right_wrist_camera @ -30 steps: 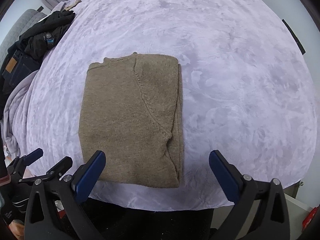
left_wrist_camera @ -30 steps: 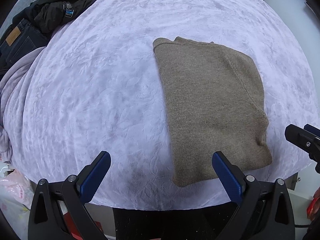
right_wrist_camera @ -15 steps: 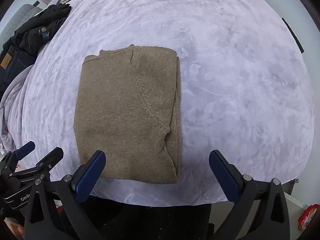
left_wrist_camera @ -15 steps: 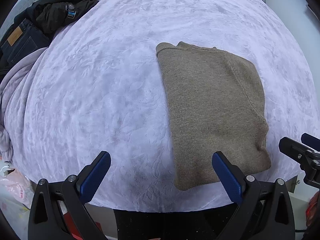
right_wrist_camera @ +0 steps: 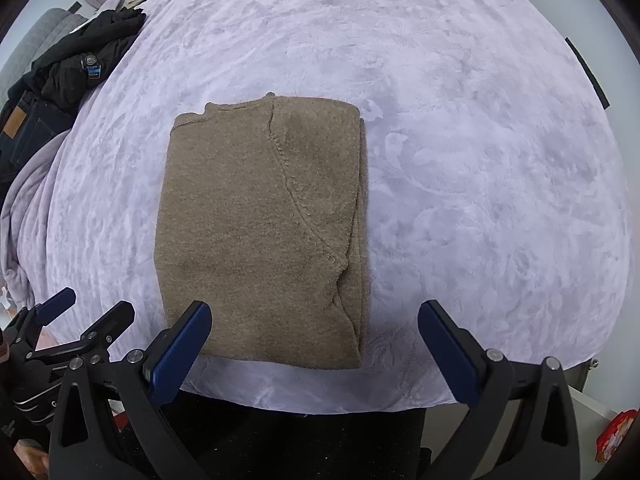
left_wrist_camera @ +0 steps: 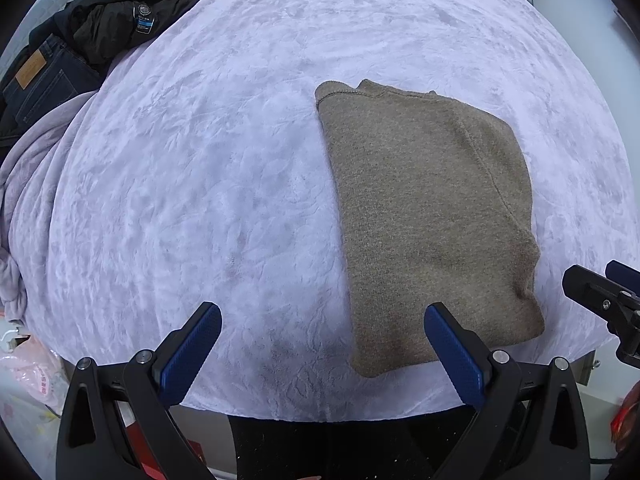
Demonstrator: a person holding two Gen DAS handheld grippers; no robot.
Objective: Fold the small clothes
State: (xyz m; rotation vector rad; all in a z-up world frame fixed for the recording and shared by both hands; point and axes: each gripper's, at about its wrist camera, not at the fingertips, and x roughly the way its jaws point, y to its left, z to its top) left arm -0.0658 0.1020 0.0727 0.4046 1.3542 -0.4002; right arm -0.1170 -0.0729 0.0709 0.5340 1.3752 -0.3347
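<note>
A folded brown sweater (right_wrist_camera: 260,232) lies near the bed's (right_wrist_camera: 480,160) front edge; left gripper (left_wrist_camera: 322,344) and right gripper (right_wrist_camera: 314,340) hover there, jaws apart, empty.

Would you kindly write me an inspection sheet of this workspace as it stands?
Surface: lilac blanket covering the bed, lightly crumpled.
Job's things: brown sweater folded into a flat rectangle near the front edge.
Clutter: black jacket and jeans piled at the far left.
Grippers: left gripper open, empty, above the front edge; right gripper open, empty, over the sweater's near edge.
Cables: nothing seen.
Surroundings: pink bag on the floor at left; red packet at lower right.
</note>
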